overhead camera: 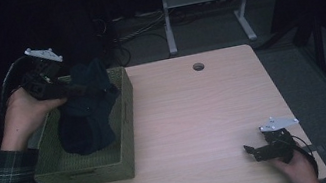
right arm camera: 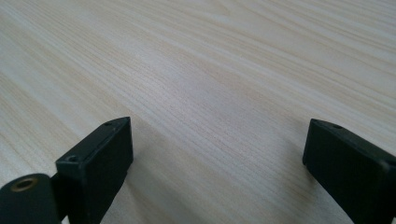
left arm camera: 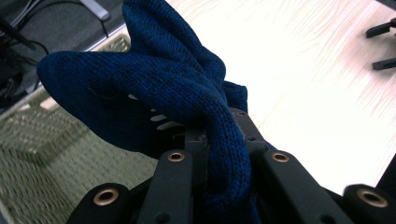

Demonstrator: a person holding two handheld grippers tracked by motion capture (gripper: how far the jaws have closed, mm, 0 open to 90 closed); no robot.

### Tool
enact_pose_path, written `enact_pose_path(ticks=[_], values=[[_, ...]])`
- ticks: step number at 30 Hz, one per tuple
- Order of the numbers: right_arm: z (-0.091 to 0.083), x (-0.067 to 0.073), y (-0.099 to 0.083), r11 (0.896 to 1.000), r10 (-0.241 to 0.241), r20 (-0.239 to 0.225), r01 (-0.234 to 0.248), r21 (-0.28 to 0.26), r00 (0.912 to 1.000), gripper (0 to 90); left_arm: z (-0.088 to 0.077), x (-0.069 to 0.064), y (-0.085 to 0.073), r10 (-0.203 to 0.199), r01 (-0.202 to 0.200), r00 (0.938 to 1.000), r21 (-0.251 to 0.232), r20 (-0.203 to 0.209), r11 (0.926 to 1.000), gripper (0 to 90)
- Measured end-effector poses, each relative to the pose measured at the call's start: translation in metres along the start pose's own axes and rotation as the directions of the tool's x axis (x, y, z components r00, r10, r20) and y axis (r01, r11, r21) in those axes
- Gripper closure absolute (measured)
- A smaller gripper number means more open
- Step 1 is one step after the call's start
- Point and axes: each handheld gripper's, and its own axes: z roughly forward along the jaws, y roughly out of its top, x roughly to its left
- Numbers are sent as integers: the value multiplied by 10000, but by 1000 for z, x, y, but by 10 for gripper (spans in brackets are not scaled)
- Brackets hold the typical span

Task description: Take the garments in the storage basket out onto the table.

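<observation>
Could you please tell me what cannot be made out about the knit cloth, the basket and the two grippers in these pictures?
- Left gripper: high view, its tips are buried in the dark blue cloth.
- Basket floor: high view, the cloth covers the middle, so anything beneath is hidden.
- Cloth's type: bunched folds in the left gripper view hide its shape.
- Right gripper: its own view cuts off the body.

Pale wooden table with a cable hole; white desk frame behind.
</observation>
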Motion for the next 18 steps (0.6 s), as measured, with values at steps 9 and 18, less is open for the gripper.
enact_pose_path(ticks=[9,18], values=[[0,0,0,10000,20,0,-20,-9,10000,82,-8,-14,23,484,-479,9987,-289,158,9984,791],[0,0,0,10000,15,1,-15,3,10000,82,-7,-31,42,1015,-990,9938,-531,462,9937,793]])
